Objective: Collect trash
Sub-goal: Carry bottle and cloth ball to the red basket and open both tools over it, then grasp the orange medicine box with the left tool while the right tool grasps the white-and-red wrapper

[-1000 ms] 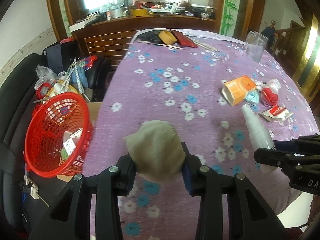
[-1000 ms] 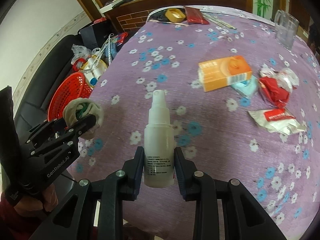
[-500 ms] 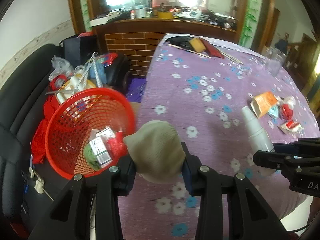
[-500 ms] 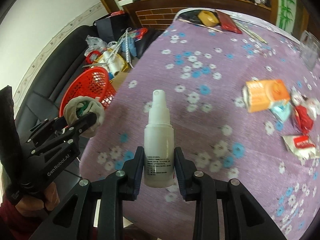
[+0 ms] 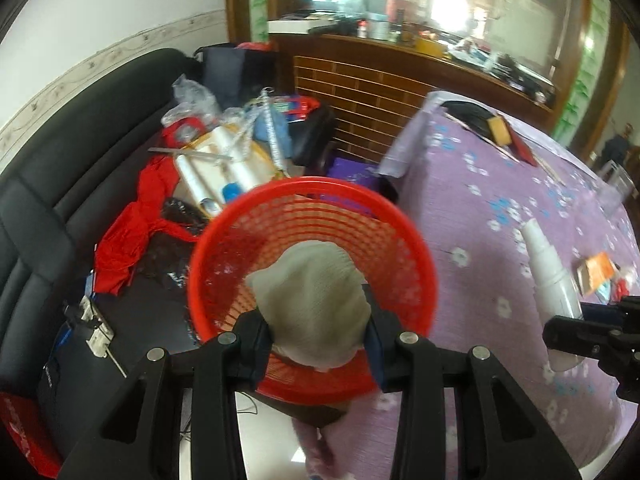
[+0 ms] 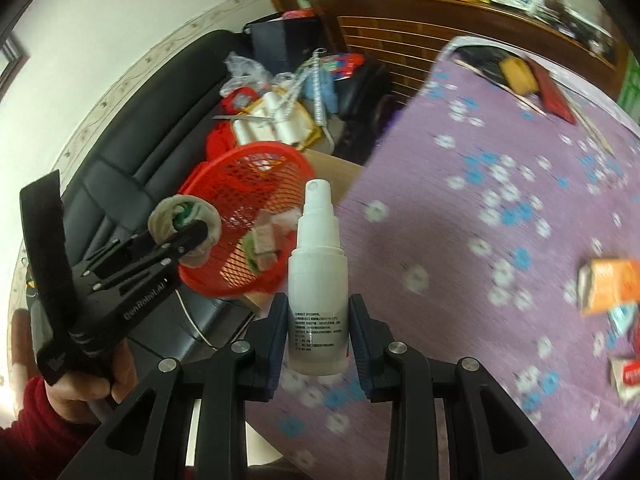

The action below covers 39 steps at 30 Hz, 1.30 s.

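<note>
My left gripper [image 5: 318,338] is shut on a balled-up beige knitted cloth [image 5: 310,300] and holds it over the red mesh basket [image 5: 416,268], which stands beside the table's left edge. The same cloth ball [image 6: 182,226] shows in the right wrist view, with green inside it, above the basket [image 6: 216,184]. My right gripper [image 6: 318,338] is shut on an upright white spray bottle [image 6: 318,276] near the purple flowered tablecloth's [image 6: 480,208] left edge. The bottle [image 5: 550,270] appears at the right in the left wrist view. Small boxes and scraps lie inside the basket.
An orange box [image 6: 610,286] and red-and-white wrappers [image 6: 626,374] lie on the table's right side. A black sofa [image 5: 60,184] left of the basket carries white rolls, plastic bags and red cloth [image 5: 128,236]. A wooden counter [image 5: 380,84] stands behind.
Both grippers have swung left across the table with their loads. The cloth ball has gone from above the tablecloth to above the red basket. The bottle has come close to the table's left edge.
</note>
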{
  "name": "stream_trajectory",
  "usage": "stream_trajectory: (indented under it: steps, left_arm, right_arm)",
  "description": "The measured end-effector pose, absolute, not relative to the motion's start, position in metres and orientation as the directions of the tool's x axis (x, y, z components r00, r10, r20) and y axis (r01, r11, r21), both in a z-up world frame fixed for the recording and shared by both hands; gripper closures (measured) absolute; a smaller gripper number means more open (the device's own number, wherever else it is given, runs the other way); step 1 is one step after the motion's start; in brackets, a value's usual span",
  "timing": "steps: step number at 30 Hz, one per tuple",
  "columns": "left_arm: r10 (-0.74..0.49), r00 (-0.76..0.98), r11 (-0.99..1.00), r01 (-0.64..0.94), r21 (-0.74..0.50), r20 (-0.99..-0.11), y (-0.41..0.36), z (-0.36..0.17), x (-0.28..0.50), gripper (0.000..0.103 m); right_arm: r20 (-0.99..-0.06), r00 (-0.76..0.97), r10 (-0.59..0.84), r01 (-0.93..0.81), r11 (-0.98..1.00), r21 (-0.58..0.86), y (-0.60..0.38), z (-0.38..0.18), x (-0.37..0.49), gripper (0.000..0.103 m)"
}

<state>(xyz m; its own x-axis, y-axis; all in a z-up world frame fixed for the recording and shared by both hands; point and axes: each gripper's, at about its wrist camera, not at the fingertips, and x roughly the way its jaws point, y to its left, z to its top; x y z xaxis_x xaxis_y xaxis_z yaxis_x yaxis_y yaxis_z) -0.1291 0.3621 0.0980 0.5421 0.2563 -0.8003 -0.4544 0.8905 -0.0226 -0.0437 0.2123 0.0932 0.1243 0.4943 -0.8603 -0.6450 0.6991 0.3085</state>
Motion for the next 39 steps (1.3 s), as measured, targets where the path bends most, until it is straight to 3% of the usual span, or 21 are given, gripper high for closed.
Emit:
stream_trajectory:
  steps: [8, 11, 19, 30, 39]
  left_arm:
    - [0.266, 0.527, 0.879, -0.476, -0.021, -0.807, 0.392, 0.093, -0.121, 0.063]
    - [0.273, 0.518, 0.865, -0.501, -0.028, -0.811, 0.404, 0.092, -0.118, 0.052]
    - [0.281, 0.531, 0.856, -0.516, -0.042, -0.799, 0.398, 0.098, -0.128, 0.048]
    - [0.154, 0.582, 0.931, -0.356, -0.079, -0.799, 0.295, 0.105, -0.132, 0.047]
    - [0.057, 0.561, 0.977, -0.201, -0.069, -0.826, 0.204, 0.093, -0.114, 0.047]
  right_arm:
    - [-0.853, 0.080, 0.515, -0.668, 0.663, 0.338, 0.283, 0.082, -0.025, 0.070]
    - [-0.855, 0.069, 0.514, -0.660, 0.666, 0.347, 0.302, 0.075, -0.015, 0.070]
    - [-0.840, 0.087, 0.535, -0.644, 0.673, 0.363, 0.277, 0.085, -0.012, 0.070]
    - [-0.834, 0.109, 0.541, -0.556, 0.728, 0.400, 0.173, 0.090, -0.043, 0.070]
    - [-0.843, 0.150, 0.516, -0.296, 0.837, 0.460, 0.028, 0.061, -0.038, 0.070]
